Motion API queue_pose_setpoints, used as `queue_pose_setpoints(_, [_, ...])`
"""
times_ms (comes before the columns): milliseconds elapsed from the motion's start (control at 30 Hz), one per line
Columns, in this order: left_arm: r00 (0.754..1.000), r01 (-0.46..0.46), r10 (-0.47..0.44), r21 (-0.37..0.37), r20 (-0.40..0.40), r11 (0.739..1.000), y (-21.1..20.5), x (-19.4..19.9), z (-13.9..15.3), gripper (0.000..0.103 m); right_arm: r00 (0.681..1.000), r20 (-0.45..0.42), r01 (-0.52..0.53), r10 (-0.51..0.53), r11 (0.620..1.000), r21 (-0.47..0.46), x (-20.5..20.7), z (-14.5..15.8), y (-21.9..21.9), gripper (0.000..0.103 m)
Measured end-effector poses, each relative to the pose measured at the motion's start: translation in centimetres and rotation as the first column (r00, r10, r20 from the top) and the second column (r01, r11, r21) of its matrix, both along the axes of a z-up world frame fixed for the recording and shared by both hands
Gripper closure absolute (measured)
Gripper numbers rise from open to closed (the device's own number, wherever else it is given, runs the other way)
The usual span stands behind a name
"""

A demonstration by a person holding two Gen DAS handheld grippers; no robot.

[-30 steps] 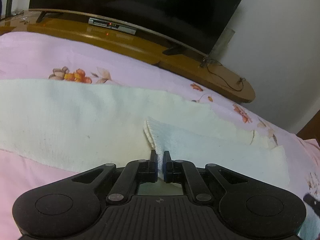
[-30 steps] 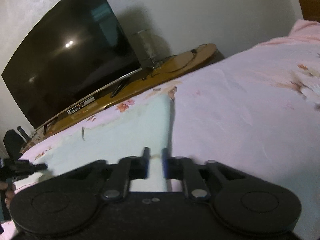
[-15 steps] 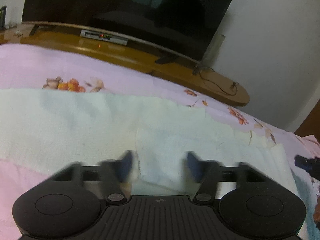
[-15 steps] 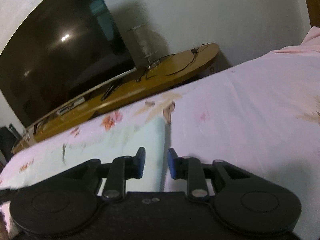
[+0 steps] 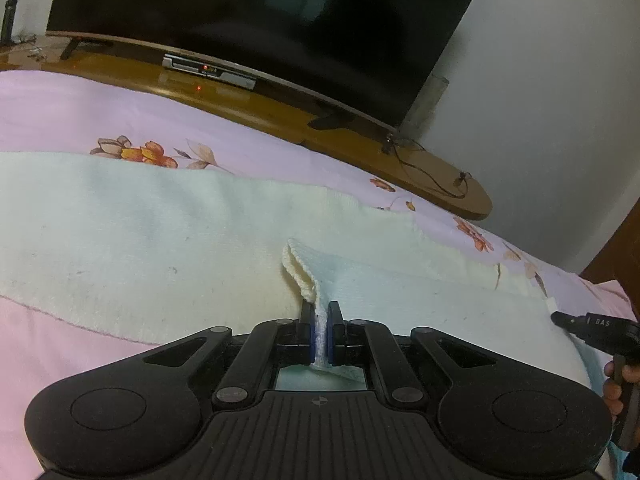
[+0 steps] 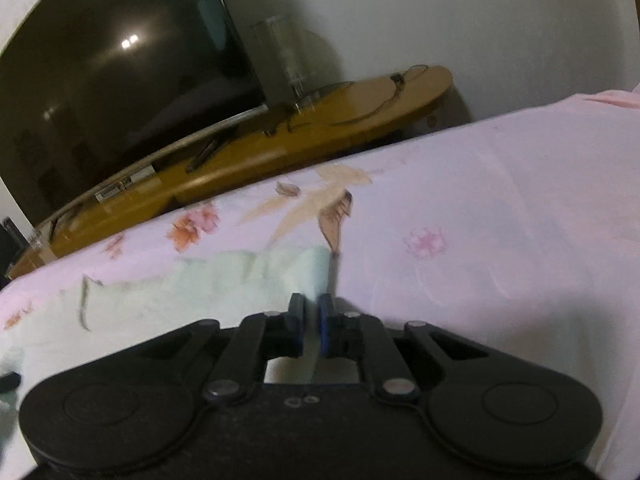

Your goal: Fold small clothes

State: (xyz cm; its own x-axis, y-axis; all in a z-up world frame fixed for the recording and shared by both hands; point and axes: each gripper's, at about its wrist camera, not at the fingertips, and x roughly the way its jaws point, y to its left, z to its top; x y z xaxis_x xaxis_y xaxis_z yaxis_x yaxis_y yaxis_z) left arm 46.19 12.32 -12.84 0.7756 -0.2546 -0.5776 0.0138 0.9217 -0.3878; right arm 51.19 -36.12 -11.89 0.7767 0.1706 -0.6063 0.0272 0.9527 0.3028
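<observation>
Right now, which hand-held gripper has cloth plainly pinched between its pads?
The left hand-held gripper: a fold of the cream cloth is clamped between its pads. The right hand-held gripper's blurred view shows no clear pinch.

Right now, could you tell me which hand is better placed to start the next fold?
Probably left: the left tool is shut on the cream cloth's folded edge. The right tool sits at its corner, grip unclear.

Dim, warm indoor light with a slight greenish cast. Strong fisheye bend throughout, dark corners at the rim. Left view sharp up close, faintly soft at the TV (image 5: 256, 20). Right view smeared all over by motion blur, towel (image 6: 248, 276) edges fuzzy. Two small lamp glints on the TV there. Soft shadow beside the gripper (image 6: 311, 322) on the sheet (image 6: 500, 220).
</observation>
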Motion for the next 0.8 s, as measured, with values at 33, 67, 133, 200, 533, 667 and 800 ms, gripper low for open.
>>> queue_pose_setpoints(33, [1.000,0.000,0.000,-0.002,-0.001,1.000,0.0,-0.2,0.0,0.098,1.000,0.002,0.004,-0.004,1.000,0.000,0.2,0.1,0.0,0.095])
queue_pose_setpoints(67, [1.000,0.004,-0.004,0.003,-0.001,1.000,0.0,-0.3,-0.1,0.098,1.000,0.002,0.005,-0.005,1.000,-0.001,0.2,0.2,-0.1,0.095])
queue_pose_setpoints(133, [1.000,0.023,-0.024,0.016,0.003,1.000,0.0,-0.4,-0.1,0.098,1.000,0.000,0.001,-0.001,1.000,0.004,0.1,0.2,-0.3,0.095])
queue_pose_setpoints(200, [1.000,0.015,-0.015,0.000,0.005,1.000,0.6,-0.5,0.5,0.093,1.000,0.004,0.007,-0.007,1.000,-0.009,0.3,0.6,-0.4,0.088])
queue_pose_setpoints(533, [0.995,0.086,-0.079,0.144,-0.059,0.986,-4.0,4.2,0.9,0.089,1.000,0.020,-0.003,0.005,0.996,-0.091,1.8,0.8,0.5,0.089])
queue_pose_setpoints(667, [0.999,0.046,-0.044,0.165,-0.016,0.985,-3.8,3.2,1.4,0.088,1.000,0.028,0.010,-0.008,0.995,-0.098,0.7,2.3,0.6,0.087])
queue_pose_setpoints(800, [0.997,0.070,-0.073,0.209,0.006,0.975,-4.0,2.2,0.6,0.073,0.988,0.017,-0.148,0.155,0.967,-0.207,-3.1,2.5,3.2,0.087])
